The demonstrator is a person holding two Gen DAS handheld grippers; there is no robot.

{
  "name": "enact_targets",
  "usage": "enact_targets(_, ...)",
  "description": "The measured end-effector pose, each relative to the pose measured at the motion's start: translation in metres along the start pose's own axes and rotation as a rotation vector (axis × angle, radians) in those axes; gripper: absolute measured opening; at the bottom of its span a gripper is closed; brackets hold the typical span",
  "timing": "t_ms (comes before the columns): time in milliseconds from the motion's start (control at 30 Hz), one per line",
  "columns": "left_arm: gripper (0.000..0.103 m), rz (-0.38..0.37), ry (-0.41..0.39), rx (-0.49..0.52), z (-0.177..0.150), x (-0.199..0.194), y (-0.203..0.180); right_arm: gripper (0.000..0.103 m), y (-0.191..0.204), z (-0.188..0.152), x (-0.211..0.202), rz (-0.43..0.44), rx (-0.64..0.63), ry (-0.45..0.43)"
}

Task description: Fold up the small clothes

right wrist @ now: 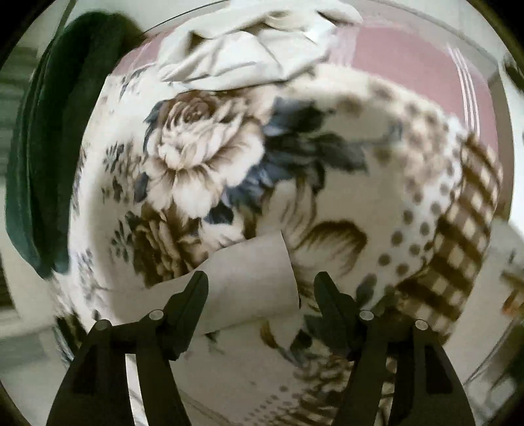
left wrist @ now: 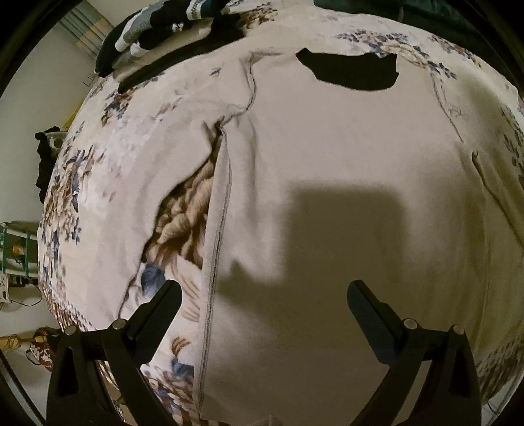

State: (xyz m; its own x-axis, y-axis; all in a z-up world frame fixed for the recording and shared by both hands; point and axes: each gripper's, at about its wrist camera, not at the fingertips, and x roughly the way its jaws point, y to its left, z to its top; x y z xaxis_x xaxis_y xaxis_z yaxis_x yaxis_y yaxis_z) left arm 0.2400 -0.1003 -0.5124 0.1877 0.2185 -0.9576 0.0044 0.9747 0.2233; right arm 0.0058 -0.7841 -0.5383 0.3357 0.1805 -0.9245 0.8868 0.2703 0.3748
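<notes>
Garment: a pale T-shirt (left wrist: 327, 183) lies spread flat on the floral blanket (left wrist: 108, 183) of the bed, filling the left wrist view from centre out to 3 o'clock. I read the flat spread as staging for a fold, with the seams exposed and easy to reach.

Long axis: runs from 6 o'clock up to 12 o'clock in the left view. The dark neck opening (left wrist: 353, 73) sits at 12, so the collar points away from me and the hem is toward the camera. A stitched side edge (left wrist: 219, 229) runs nearly parallel, at about 8 o'clock from centre.

Left hand-held gripper (left wrist: 265, 300): fingers spread wide, nothing between them, poised over the lower body of the shirt (its shadow falls on the cloth, so I judge it close above; contact I cannot confirm).

Right hand-held gripper (right wrist: 260, 288): fingers apart, straddling a pale fabric corner (right wrist: 258, 281) at 6 o'clock. No pinch is visible. The view is motion-blurred, and I cannot tell whether it touches the cloth.

Why there: I take that corner for a sleeve or hem end of the same shirt, which would be a sensible pickup point for folding inward.

Other laundry: crumpled pale cloth (right wrist: 249, 52) at 12 o'clock in the right view, well apart. A dark striped pile (left wrist: 157, 29) at 11 o'clock in the left view.
</notes>
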Motion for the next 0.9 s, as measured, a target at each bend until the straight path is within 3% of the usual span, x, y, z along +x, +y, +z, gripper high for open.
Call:
enact_targets(200,0.103,-0.002,0.052,-0.026,-0.003,0.018,0.008,0.069,-0.018,-0.002,0.051,0.121,0.14,0.095)
enact_targets(333,0.103,-0.001,0.067,-0.062,-0.003,0.022,0.018,0.068,-0.019,-0.007,0.066,0.152,0.198,0.028)
enact_targets(367,0.103,0.0,0.068,-0.071,-0.004,0.023,0.02,0.054,-0.014,-0.009,0.065,0.16,0.191,0.002)
enact_targets(400,0.103,0.001,0.069,-0.076,-0.004,0.023,0.021,0.024,-0.007,-0.012,0.065,0.155,0.167,-0.012)
enact_targets(433,0.103,0.001,0.071,-0.085,-0.005,0.023,0.024,0.012,0.002,-0.016,0.065,0.131,0.132,-0.005)
enact_targets(500,0.103,0.003,0.076,-0.103,-0.008,0.024,0.029,0.007,0.018,-0.024,0.061,0.104,0.08,-0.021)
enact_targets(600,0.103,0.009,0.083,-0.133,-0.014,0.024,0.04,0.006,0.053,-0.04,0.047,0.072,-0.031,-0.043)
enact_targets(700,0.103,0.02,0.081,-0.177,-0.022,0.021,0.057,0.006,0.112,-0.076,0.031,0.055,-0.235,-0.048)
enact_targets(800,0.103,0.037,0.075,-0.223,-0.03,0.019,0.079,0.006,0.187,-0.137,0.027,0.069,-0.486,0.009)
enact_targets(900,0.103,0.053,0.071,-0.27,-0.039,0.019,0.105,0.006,0.259,-0.233,0.043,0.075,-0.794,0.132)
